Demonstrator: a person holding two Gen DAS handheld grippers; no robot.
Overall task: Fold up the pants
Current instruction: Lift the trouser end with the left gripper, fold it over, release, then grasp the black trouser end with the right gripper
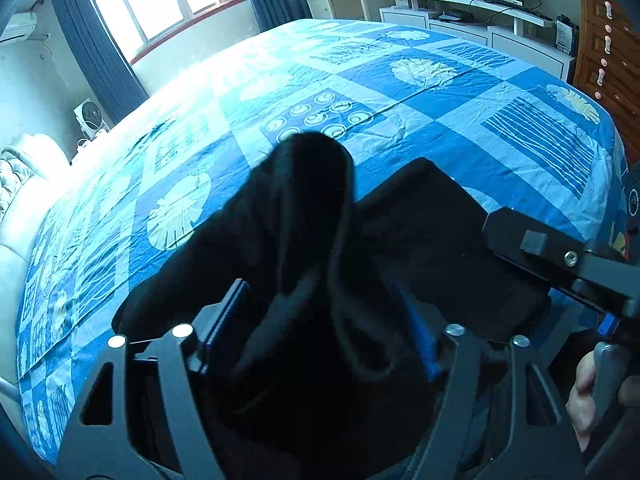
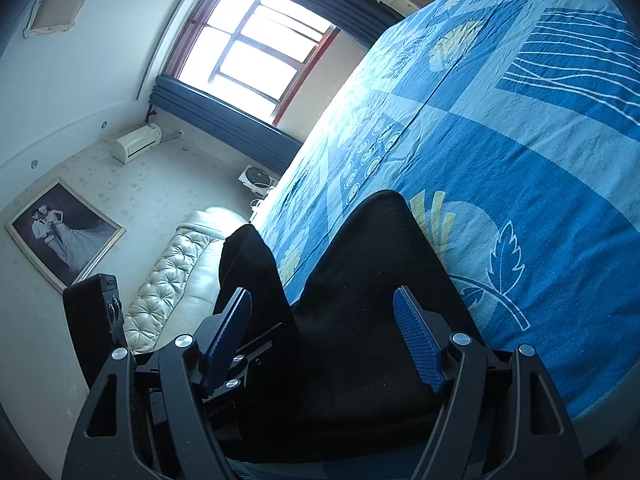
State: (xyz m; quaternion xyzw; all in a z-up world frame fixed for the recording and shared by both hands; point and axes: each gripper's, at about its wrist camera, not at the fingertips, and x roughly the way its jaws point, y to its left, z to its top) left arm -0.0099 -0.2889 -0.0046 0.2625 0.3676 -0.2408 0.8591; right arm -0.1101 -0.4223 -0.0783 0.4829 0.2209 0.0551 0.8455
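Note:
Black pants (image 1: 432, 232) lie on the blue patterned bed sheet (image 1: 460, 120). One part is flat; another rises as a bunched fold (image 1: 312, 208). In the left wrist view that fold stands between the wide-spread blue pads (image 1: 234, 320) of my left gripper (image 1: 326, 324), which is open and not pinching it. A finger (image 1: 536, 246) of my right gripper reaches in from the right, over the flat part. In the right wrist view my right gripper (image 2: 324, 332) is open. The flat pants (image 2: 372, 280) lie under and between its pads, and the raised fold (image 2: 248, 268) stands to the left.
The bed sheet (image 2: 520, 160) spreads far beyond the pants. A cream padded headboard (image 2: 176, 280) is at the left, and a window (image 1: 176, 0) with dark curtains is behind. A TV stand (image 1: 460, 4) and a wooden dresser (image 1: 608, 52) stand past the bed. A hand (image 1: 584, 400) grips the right handle.

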